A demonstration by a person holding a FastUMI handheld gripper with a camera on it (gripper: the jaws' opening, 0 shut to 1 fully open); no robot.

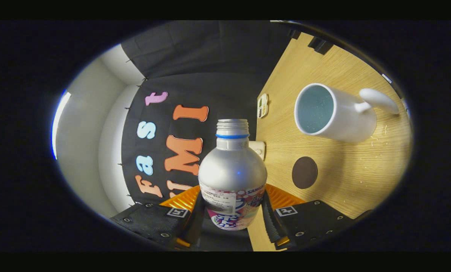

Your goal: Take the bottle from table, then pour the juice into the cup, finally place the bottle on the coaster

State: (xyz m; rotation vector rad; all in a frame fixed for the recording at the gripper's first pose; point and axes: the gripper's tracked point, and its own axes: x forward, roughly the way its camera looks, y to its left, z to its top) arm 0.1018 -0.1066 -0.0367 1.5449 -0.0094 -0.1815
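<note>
- The claw grips the silver metal bottle, rolled sideways.
- White ceramic mug sits upper right; tip the open neck squarely over its rim.
- Round brown coaster waits nearby.

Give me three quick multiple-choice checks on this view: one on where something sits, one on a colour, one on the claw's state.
1. Where is the dark round coaster?
A. inside the mug
B. on the wooden table, between the bottle and the mug
C. under the bottle

2. What colour is the ring below the bottle's threaded neck?
A. red
B. green
C. blue

3. What is the claw doing?
A. shut on the bottle
B. open above the mug
C. shut on the mug's handle

Key:
1 B: it lies bare on the table, short of the white mug.
2 C: a blue band circles the neck.
3 A: both fingers press the bottle's sides.
</note>
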